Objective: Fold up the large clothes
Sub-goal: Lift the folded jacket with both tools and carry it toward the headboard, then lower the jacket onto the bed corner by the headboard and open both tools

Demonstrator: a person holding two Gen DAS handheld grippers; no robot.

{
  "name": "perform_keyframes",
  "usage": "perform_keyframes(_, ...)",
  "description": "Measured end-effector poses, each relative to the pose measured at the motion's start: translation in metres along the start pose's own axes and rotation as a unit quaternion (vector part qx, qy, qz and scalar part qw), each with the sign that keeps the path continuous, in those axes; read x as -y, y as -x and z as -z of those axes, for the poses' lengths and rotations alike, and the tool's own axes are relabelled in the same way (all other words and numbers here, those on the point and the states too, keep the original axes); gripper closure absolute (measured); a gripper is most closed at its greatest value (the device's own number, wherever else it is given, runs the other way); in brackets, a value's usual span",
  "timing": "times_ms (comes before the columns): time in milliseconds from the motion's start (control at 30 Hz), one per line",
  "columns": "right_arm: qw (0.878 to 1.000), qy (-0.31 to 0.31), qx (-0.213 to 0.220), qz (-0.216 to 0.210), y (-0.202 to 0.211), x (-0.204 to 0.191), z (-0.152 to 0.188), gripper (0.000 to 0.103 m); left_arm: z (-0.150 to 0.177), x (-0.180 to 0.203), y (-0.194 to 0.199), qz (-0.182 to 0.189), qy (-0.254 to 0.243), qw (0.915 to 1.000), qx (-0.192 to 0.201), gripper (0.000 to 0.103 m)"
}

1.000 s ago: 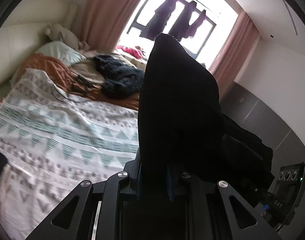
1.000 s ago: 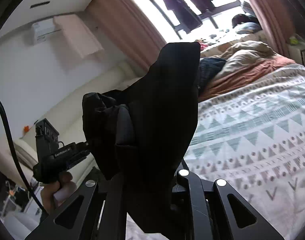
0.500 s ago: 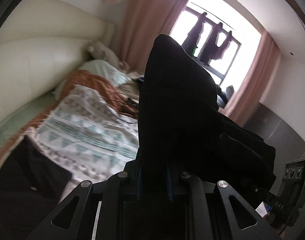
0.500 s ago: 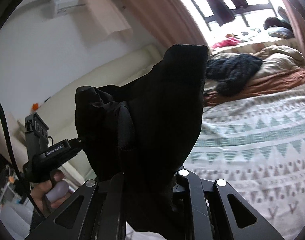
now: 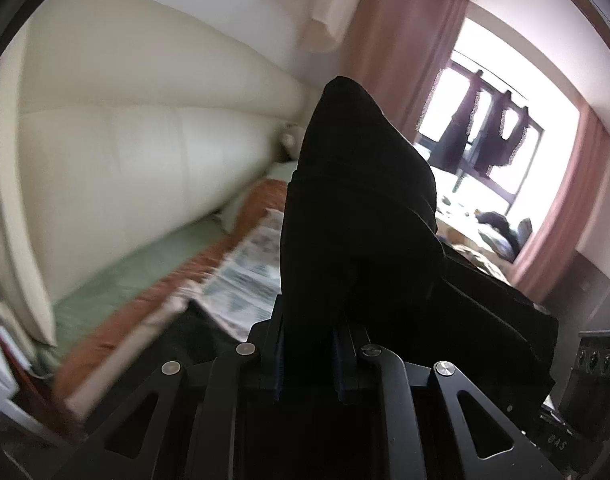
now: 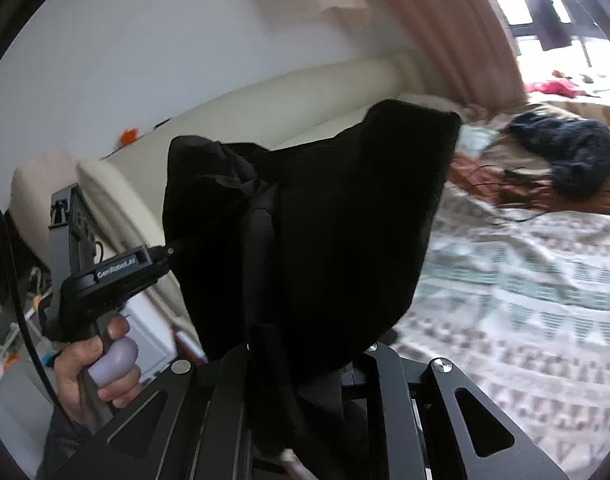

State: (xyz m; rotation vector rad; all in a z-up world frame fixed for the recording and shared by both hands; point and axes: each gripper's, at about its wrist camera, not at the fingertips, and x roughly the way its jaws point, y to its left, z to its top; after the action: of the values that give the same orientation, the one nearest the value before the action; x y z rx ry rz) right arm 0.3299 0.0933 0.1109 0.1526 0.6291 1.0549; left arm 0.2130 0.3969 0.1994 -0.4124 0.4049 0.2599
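The large black fabric garment hung in the air above the bed with the white and grey-green triangle-patterned blanket, clear of that blanket and pinched at two places. The left hand-held gripper was closed narrowly on one bunched edge of the cloth, which rose straight out from between its blue-padded fingers and blocked most of its view. The right hand-held gripper was likewise clamped narrowly on a thick fold, with the fabric bulging up and spilling over its frame. In the right wrist view the left hand-held gripper appeared to the side, its tip buried in a crumpled corner of the same garment, and a person's hand wrapped its pale handle.

Holding two separate points seemed meant to keep the garment off the bed so it could be carried and then spread flat; gripped this close together, the cloth sagged in a lump between them rather than lying taut. The cream padded headboard stood beyond the bed's head end, and both views were smeared, which suggested the pair was travelling along the bed. A dark knitted heap lay on the rust-orange cover near the headboard, well apart from the held garment. Folding itself did not appear to have begun.
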Motion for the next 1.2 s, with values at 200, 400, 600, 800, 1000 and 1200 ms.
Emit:
perform_keyframes(200, 0.999, 0.021, -0.018, -0.04, -0.034, -0.057, 0.007, 0.089, -0.022, -0.043, 0.029, -0.054, -0.006, 0.9984, 0.015, 0.084)
perform_keyframes(400, 0.996, 0.027, -0.043, -0.071, -0.072, -0.102, 0.021, 0.089, -0.035, -0.075, 0.041, -0.109, -0.017, 0.9939, 0.012, 0.085)
perform_keyframes(600, 0.99, 0.004, -0.08, -0.114, -0.108, -0.112, 0.035, 0.089, -0.028, -0.101, 0.025, -0.144, -0.019, 0.9894, -0.005, 0.085)
perform_keyframes(800, 0.987, -0.019, -0.115, -0.111, -0.14, -0.073, 0.051, 0.089, -0.014, -0.109, -0.036, -0.144, -0.024, 0.9887, -0.037, 0.085)
perform_keyframes(1000, 0.985, -0.04, -0.135, -0.096, -0.16, -0.022, 0.058, 0.089, -0.009, -0.105, -0.098, -0.148, -0.031, 0.9864, -0.065, 0.085)
perform_keyframes(1200, 0.984, -0.068, -0.141, -0.09, -0.198, 0.005, 0.046, 0.09, -0.007, -0.11, -0.152, -0.171, -0.031, 0.9794, -0.103, 0.078)
